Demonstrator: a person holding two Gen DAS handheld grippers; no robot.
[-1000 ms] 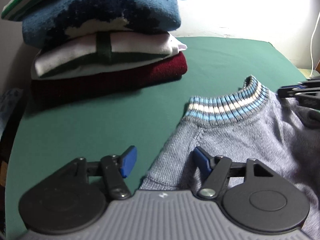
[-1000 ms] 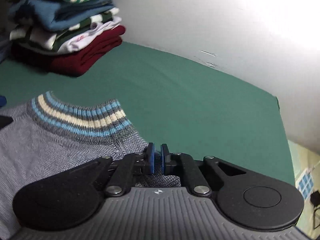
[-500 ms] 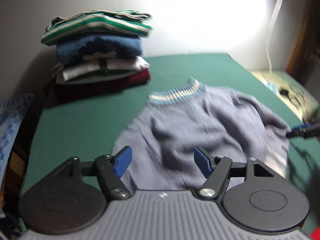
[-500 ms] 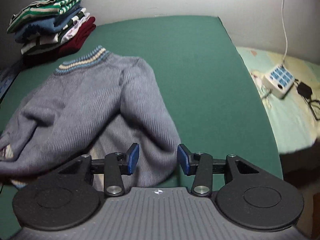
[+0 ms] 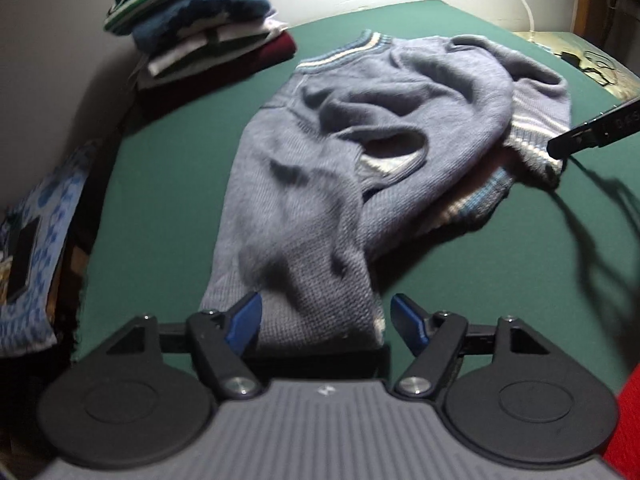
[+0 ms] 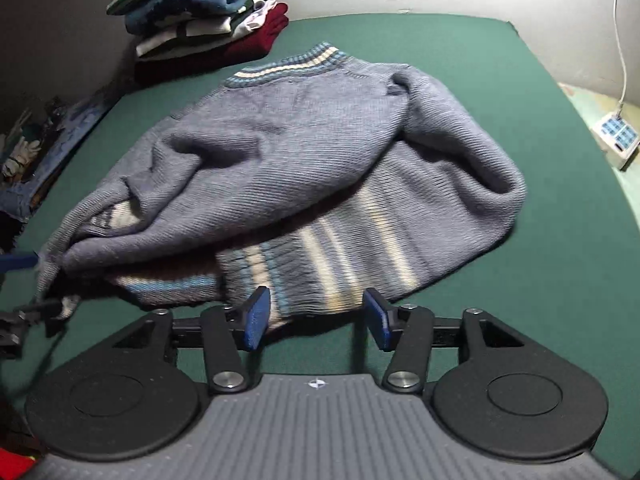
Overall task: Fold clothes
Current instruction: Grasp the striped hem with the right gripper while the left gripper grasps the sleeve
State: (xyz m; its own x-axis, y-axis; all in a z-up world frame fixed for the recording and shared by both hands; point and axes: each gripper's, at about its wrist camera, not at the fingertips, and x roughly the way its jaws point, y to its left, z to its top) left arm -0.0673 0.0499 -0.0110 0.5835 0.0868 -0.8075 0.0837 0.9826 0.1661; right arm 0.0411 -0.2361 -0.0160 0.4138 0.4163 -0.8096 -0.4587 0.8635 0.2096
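A grey-blue knit sweater (image 5: 360, 128) with a blue and cream striped collar lies rumpled on the green table (image 5: 172, 152), sleeves folded over the body. It also shows in the right wrist view (image 6: 304, 160). My left gripper (image 5: 326, 322) is open, its blue pads on either side of the sweater's near edge. My right gripper (image 6: 316, 318) is open with the striped hem between its pads. The right gripper's fingertips (image 5: 576, 138) touch the hem in the left wrist view.
A stack of folded clothes (image 5: 200, 32) stands at the far left corner, also in the right wrist view (image 6: 200, 12). Blue patterned cloth (image 5: 36, 240) lies off the table's left edge. A white power strip (image 6: 616, 140) lies right of the table.
Both grippers have pulled back from the collar end to the near side of the sweater. The right gripper, shut a second ago, has opened wide at the hem.
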